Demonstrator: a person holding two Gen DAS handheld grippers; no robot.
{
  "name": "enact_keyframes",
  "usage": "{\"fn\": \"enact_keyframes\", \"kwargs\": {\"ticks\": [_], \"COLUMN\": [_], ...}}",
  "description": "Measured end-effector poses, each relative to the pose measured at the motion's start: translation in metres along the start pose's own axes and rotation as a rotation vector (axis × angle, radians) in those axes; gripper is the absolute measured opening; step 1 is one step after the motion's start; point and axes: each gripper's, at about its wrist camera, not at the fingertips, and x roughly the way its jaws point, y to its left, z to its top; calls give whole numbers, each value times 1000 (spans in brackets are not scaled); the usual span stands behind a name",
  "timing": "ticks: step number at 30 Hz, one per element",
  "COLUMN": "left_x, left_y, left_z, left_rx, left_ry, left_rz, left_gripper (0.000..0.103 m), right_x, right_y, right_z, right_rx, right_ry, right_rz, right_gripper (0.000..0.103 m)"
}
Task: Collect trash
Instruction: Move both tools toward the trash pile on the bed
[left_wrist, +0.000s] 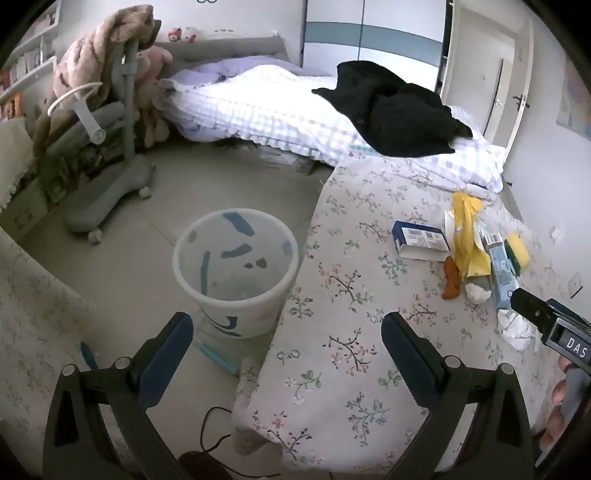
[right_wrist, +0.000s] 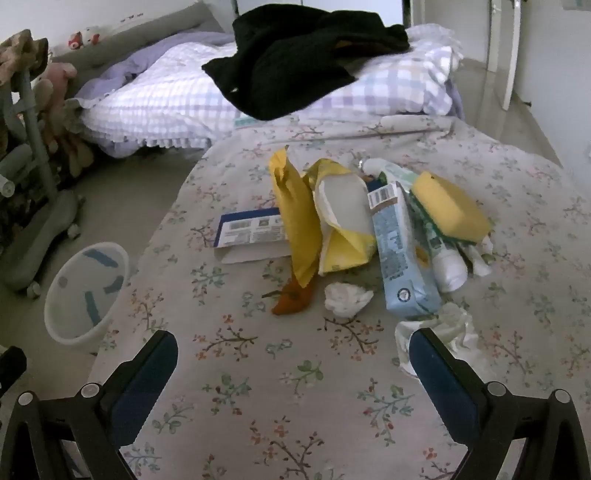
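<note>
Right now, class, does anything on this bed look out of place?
Yes. A heap of litter lies on the floral bedspread: yellow wrappers, crumpled tissue, a sponge and an orange peel. The bin stands on the floor.

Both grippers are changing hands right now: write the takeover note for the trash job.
Left gripper: jaws open, holding nothing, above the bin on the floor beside the bed.
Right gripper: jaws open, holding nothing, over the floral bedspread, facing the trash pile.
On the bed: blue box, yellow bags, blue carton, sponge, white tube, orange peel, crumpled tissues.
Done: cannot tell; the bin looks nearly empty.
Left: move the pile into the bin.
</note>
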Motion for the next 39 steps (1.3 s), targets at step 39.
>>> {"fn": "enact_keyframes", "kwargs": {"ticks": [39], "left_x": [-1], "left_y": [10], "left_z": [6], "left_rx": [-20], "left_ry": [42], "left_rz": [34], "left_gripper": [103], "right_x": [-8], "right_y": [2], "right_z": [16], "right_rx": [1], "right_ry": [5], "right_rz": [19], "right_gripper": [103]}}
